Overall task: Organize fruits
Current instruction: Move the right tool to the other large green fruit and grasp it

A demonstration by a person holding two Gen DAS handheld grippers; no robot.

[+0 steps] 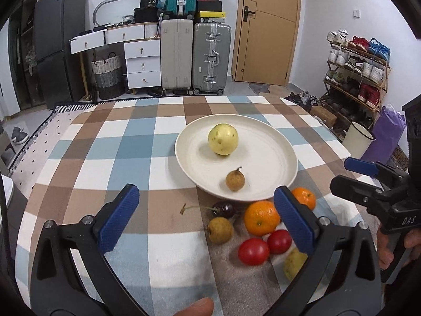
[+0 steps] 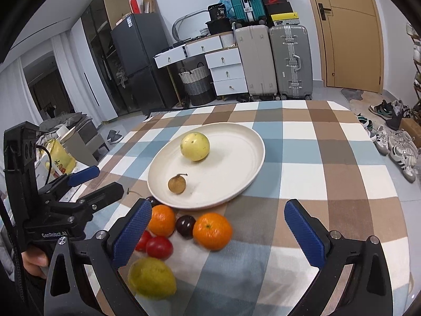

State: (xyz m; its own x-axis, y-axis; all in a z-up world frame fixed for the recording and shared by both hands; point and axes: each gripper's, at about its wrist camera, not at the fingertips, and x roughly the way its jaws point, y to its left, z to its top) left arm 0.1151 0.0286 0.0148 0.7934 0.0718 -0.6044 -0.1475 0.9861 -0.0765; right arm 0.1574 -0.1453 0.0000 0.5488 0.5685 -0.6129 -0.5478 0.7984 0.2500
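A cream plate (image 1: 273, 158) (image 2: 231, 163) holds a pale yellow round fruit (image 1: 223, 139) (image 2: 195, 146) and a small brown longan (image 1: 235, 181) (image 2: 176, 183). In front of it on the cloth lie two oranges (image 1: 261, 218) (image 2: 212, 230), two red tomatoes (image 1: 253, 251) (image 2: 159, 247), a dark cherry (image 1: 223, 210), another longan (image 1: 219, 230) and a yellow-green fruit (image 2: 151, 277). My left gripper (image 1: 205, 189) (image 2: 106, 179) is open above this cluster. My right gripper (image 2: 218, 205) (image 1: 342, 173) is open beside it. Neither holds anything.
The table carries a checked cloth (image 1: 118, 144) in blue, brown and white. Its far edge faces suitcases (image 1: 194, 58) and white drawers (image 1: 142, 63). A shoe rack (image 1: 355, 71) and a white bucket (image 1: 357, 137) stand off the right side. A person's fingers grip each handle.
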